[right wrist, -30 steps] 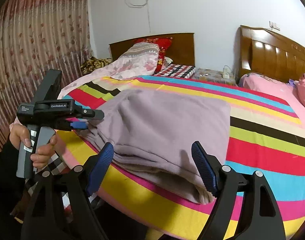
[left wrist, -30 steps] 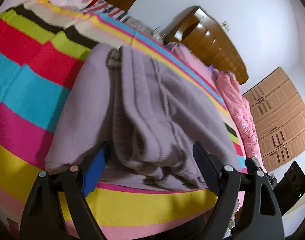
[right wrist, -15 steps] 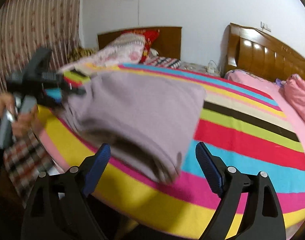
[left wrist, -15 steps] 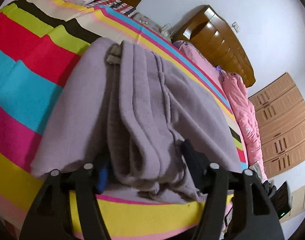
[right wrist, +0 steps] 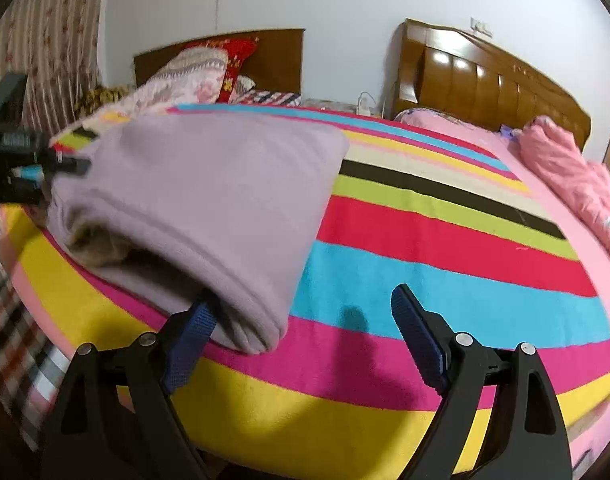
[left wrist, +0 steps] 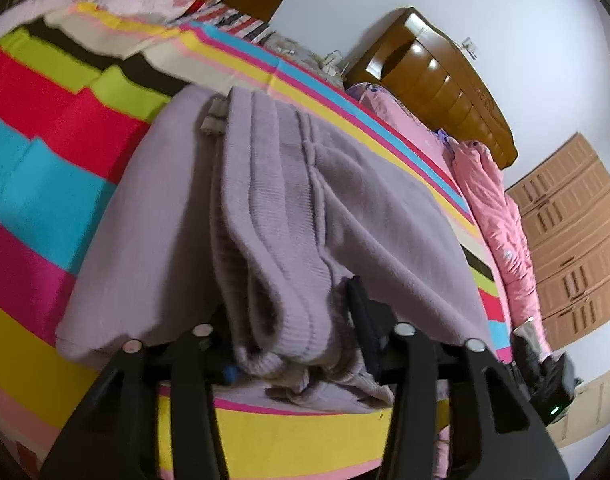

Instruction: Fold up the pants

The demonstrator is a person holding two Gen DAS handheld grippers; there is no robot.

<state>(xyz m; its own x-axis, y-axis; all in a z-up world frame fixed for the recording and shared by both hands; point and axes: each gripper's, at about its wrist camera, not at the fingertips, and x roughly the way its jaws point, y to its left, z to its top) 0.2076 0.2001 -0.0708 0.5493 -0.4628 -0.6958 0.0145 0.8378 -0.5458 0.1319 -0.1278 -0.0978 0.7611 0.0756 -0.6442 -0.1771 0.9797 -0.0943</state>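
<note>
Lilac fleece pants (left wrist: 289,216) lie folded in several layers on a striped bedspread (left wrist: 45,176). In the left wrist view my left gripper (left wrist: 293,344) is shut on the stacked cuff ends at the near edge; its fingers are buried in the cloth. In the right wrist view the same pants (right wrist: 209,196) lie at the left, and my right gripper (right wrist: 301,328) is open: its left finger (right wrist: 193,332) is under the pants' near corner, its right finger (right wrist: 415,336) over bare bedspread (right wrist: 445,272). The left gripper also shows at that view's far left (right wrist: 45,166).
Pillows and a quilt (right wrist: 185,76) lie at the head of the bed by a wooden headboard (right wrist: 485,84). A pink blanket (right wrist: 573,172) lies on a second bed at the right. A wardrobe (left wrist: 573,232) stands at the right. The bed's front edge is just below both grippers.
My left gripper moved in and closed on the cuff ends. My right gripper swung right along the bed edge, so the pants now lie at its left finger.
</note>
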